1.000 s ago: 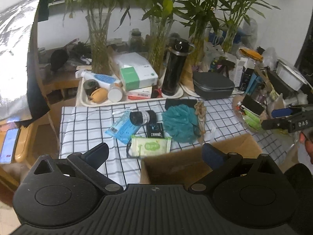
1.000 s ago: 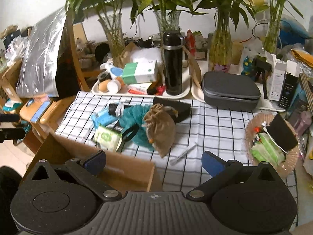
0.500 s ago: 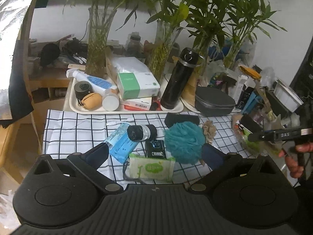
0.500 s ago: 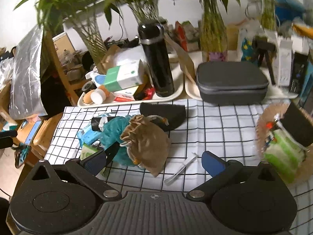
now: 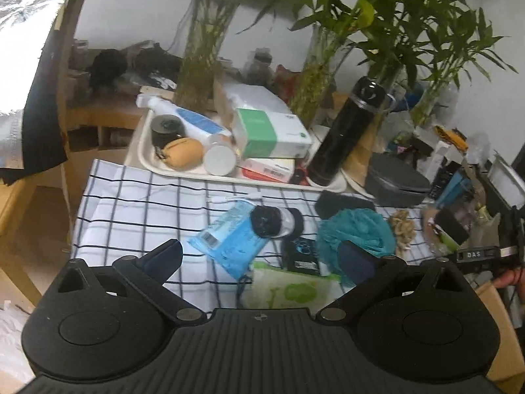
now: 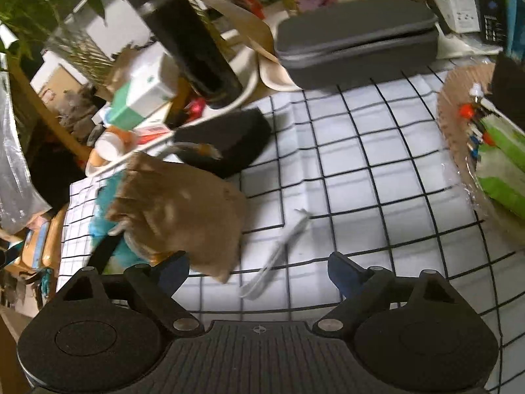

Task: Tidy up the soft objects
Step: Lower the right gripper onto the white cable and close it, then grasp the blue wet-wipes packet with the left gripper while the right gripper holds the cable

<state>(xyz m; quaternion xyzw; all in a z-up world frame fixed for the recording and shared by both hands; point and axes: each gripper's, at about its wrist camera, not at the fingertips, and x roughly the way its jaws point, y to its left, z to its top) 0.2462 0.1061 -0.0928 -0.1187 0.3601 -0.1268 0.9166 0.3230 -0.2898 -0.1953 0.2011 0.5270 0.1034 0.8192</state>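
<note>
The bench (image 5: 137, 210) is covered by a white cloth with a black grid and is crowded at its far edge: a cream tray (image 5: 147, 164) holds a green-and-white carton (image 5: 272, 134), a blue-labelled tube and a tan pouch, and a tall black flask (image 5: 341, 141) stands at the tray's right end before glass vases of bamboo against a pale wall. A grey zipped case (image 6: 357, 39) lies further right, near a round woven basket (image 6: 459, 124) of small items. On the cloth, the soft things lie clustered: a teal mesh bath sponge (image 5: 354, 229), a blue plastic packet (image 5: 229, 239), a green-and-white wipes pack (image 5: 288, 292) and, just beside the sponge, a tan drawstring cloth bag (image 6: 183, 210) with a black pouch (image 6: 229, 138) behind it. A white cable (image 6: 279, 252) lies loose on the cloth. The left tongs (image 5: 259, 259) stand spread above the packet and wipes pack, gripping nothing. The right tongs (image 6: 259, 266) are spread, with the cable and the bag's corner between the fingers but not pinched; their jaws have just been closing slightly. Compared with a second ago, both views sit lower and closer to the cloth, and the cardboard box has dropped out of the foreground.
</note>
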